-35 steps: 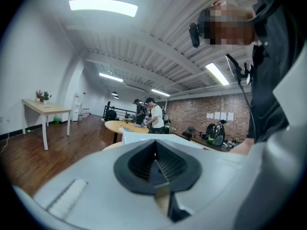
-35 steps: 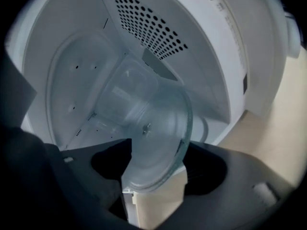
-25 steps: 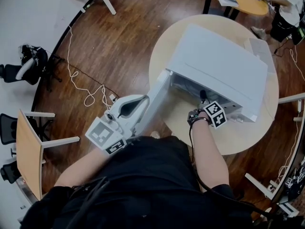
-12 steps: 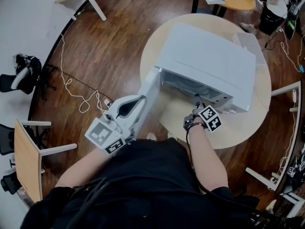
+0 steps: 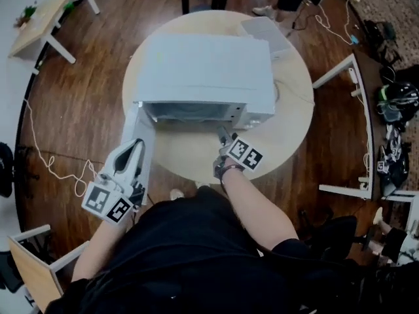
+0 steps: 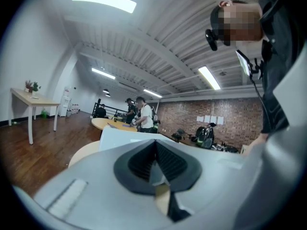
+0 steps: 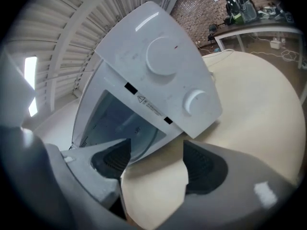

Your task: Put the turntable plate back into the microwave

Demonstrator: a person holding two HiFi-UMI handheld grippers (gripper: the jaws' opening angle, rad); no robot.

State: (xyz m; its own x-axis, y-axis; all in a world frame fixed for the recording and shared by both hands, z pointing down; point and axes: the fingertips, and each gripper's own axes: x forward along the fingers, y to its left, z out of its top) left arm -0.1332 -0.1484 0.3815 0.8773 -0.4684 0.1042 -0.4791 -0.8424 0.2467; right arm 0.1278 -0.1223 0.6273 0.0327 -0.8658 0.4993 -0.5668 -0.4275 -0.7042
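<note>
White microwave (image 5: 206, 70) stands just beyond right hand-held gripper (image 5: 224, 136).

1. A round pale desk (image 5: 294, 131) stands mid-frame on a dark wooden floor (image 5: 65, 97).
2. A white box (image 5: 263, 30) lies at the desk's upper right.
3. A white cable (image 5: 46, 161) trails across the floor at left.
4. In the left gripper view, people (image 6: 143, 113) stand before a brick wall (image 6: 192, 116).
</note>
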